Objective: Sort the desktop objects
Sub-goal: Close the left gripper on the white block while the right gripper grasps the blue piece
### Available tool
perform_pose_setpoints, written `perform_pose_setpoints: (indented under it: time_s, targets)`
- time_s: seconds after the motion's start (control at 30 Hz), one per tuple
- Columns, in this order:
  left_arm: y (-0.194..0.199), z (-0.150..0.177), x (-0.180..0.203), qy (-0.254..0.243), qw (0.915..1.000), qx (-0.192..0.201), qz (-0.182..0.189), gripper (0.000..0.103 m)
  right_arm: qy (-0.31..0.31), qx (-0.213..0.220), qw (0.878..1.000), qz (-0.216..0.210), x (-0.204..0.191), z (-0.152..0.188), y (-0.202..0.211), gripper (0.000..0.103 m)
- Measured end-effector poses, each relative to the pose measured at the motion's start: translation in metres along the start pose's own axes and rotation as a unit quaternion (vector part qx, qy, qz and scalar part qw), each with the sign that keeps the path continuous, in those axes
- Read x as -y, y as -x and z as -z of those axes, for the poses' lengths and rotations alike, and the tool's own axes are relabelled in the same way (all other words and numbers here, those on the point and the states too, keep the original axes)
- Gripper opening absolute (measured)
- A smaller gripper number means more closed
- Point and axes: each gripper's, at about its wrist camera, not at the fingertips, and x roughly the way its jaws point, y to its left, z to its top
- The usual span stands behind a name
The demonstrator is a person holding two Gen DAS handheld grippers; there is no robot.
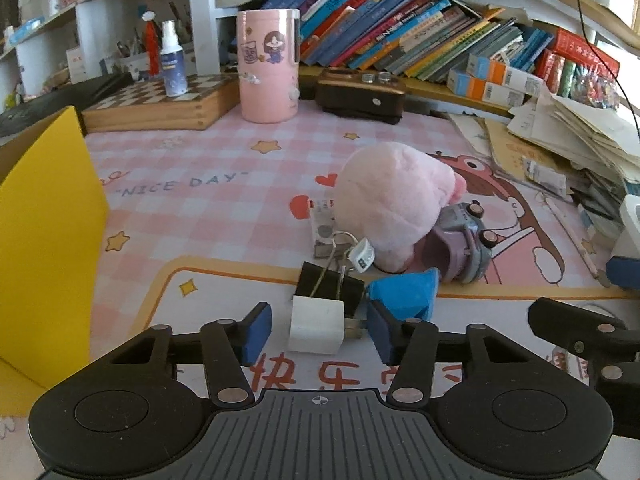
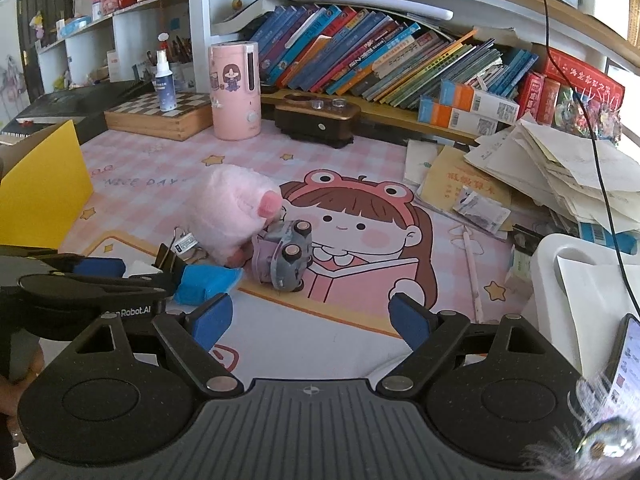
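Your left tool (image 1: 318, 330) stood released around the white charger (image 1: 316, 328); closing could have snagged the binder clip (image 1: 330, 286) touching it.

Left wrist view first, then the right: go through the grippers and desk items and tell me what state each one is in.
left gripper: open, pads either side of the white charger, not clamped.
white charger: lying on the mat, prongs pointing right.
black binder clip: handles folded up, behind the charger.
toy car: tipped over, wheels sideways, against the pink plush.
pink plush: slumped on the mat.
right gripper: open, empty.
yellow box: open, flap up.
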Motion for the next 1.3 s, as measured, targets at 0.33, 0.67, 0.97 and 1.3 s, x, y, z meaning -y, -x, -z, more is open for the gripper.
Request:
perform_pose_setpoints:
  time_s: [0.33, 0.67, 0.97, 1.3]
  targets:
    - [0.018, 0.005, -0.025, 0.03, 0.9995, -0.005, -0.007, 0.029, -0.001, -0.011, 1.0, -0.019, -0.01, -0.003, -0.009, 0.086]
    - [0.059, 0.012, -0.051, 0.072, 0.997, 0.01, -0.025, 0.029, 0.025, -0.036, 0.996, -0.074, -0.037, -0.005, -0.033, 0.086]
    - [0.077, 0.014, -0.056, 0.084, 0.9955, 0.021, -0.039, 0.029, 0.079, -0.055, 0.989, -0.11, -0.057, -0.006, -0.069, 0.07]
    - [0.084, 0.017, -0.059, 0.095, 0.9943, 0.026, -0.041, 0.029, 0.073, -0.045, 0.989, -0.118, -0.053, -0.013, -0.082, 0.037]
